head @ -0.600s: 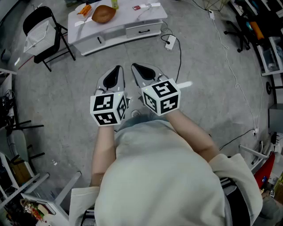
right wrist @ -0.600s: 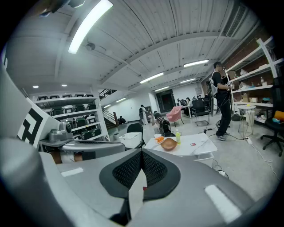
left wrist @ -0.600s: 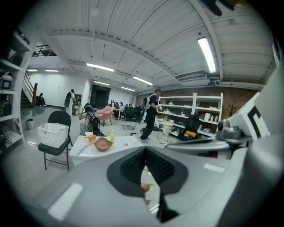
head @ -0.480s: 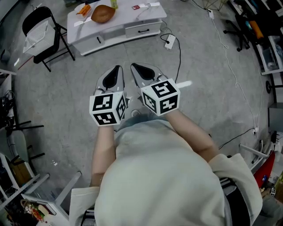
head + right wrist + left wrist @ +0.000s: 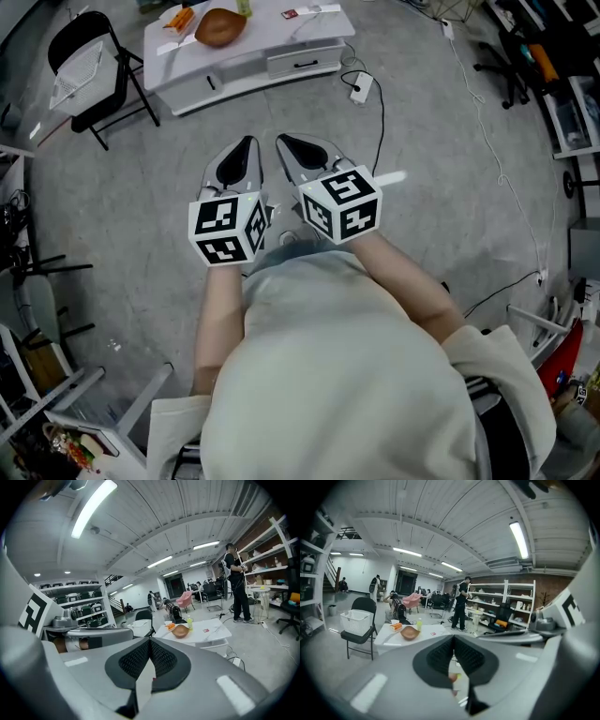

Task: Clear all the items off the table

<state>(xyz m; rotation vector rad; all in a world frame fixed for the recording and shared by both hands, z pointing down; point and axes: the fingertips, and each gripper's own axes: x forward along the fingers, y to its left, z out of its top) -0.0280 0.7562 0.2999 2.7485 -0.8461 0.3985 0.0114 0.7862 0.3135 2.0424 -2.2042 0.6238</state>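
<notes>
Left gripper (image 5: 453, 643): jaws fully together, pads meeting, nothing between them. Right gripper (image 5: 150, 645): same, pads pressed shut and empty. Both sit side by side in front of the person's chest, tips angled slightly down over grey floor, marker cubes nearest the body. The low white table (image 5: 272, 39) stands well ahead of the tips, apart from both grippers. On it are a brown bowl (image 5: 219, 28), an orange item (image 5: 178, 19) just left of the bowl, a green bottle (image 5: 243, 7) at the far edge and a small red card (image 5: 289, 15) further right. A black folding chair (image 5: 84, 30) holding a white basket (image 5: 80, 75) is left of the table. A power strip (image 5: 360, 90) with cable lies on the floor near the table's right end.
</notes>
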